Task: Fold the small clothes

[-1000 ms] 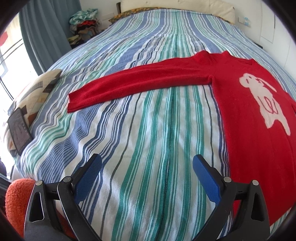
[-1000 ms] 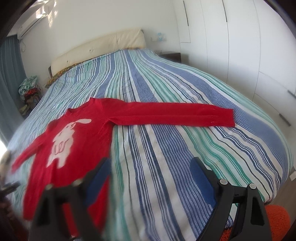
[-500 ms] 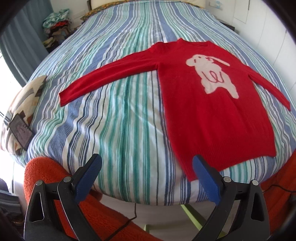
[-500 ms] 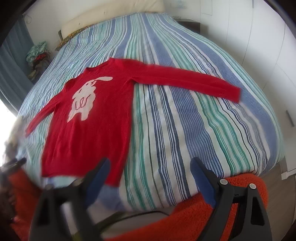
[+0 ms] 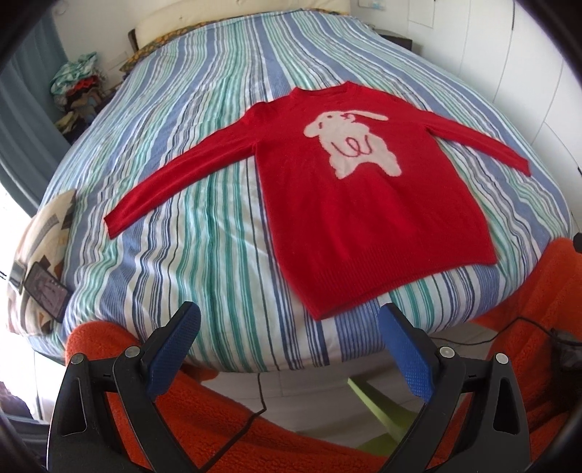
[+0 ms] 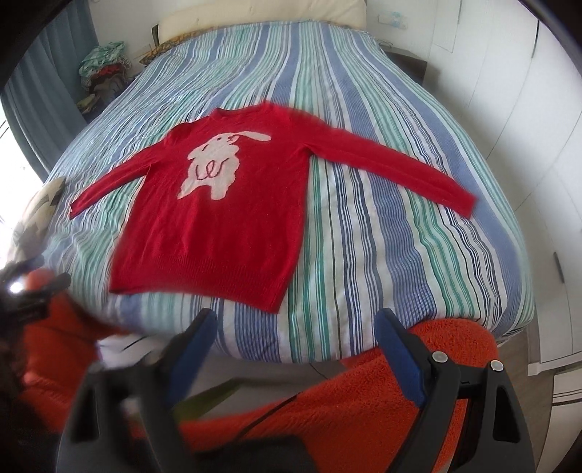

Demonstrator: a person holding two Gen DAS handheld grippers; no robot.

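Left gripper [image 5: 289, 349]: blue fingers spread wide, nothing between them, held off the foot of the bed. Right gripper [image 6: 294, 349]: fingers likewise spread and empty; its left finger blurred.

Nearest, below both grippers: orange fuzzy fabric [image 5: 218, 411], a thin black cable [image 5: 260, 396] across it. At 9 o'clock in the left view, a patterned cushion [image 5: 43, 233] at the bed's edge with a phone [image 5: 45, 293] lying on it.

Striped bedspread [image 5: 203, 233], blue, green and white, covers the bed. Nothing lies between grippers and garment.

Red sweater [image 5: 363, 218] lies flat, face up, on the near half of the bed, hem toward the grippers, neck at 12 o'clock. Both sleeves stretched out sideways, angled slightly toward the foot. White rabbit figure [image 5: 351, 143] on the chest.

Farther: pile of clothes [image 5: 74, 87] at 10 o'clock beside a curtain [image 5: 22, 120]; pale headboard [image 6: 262, 14] at 12; white wardrobe doors [image 6: 527, 91] at 2.
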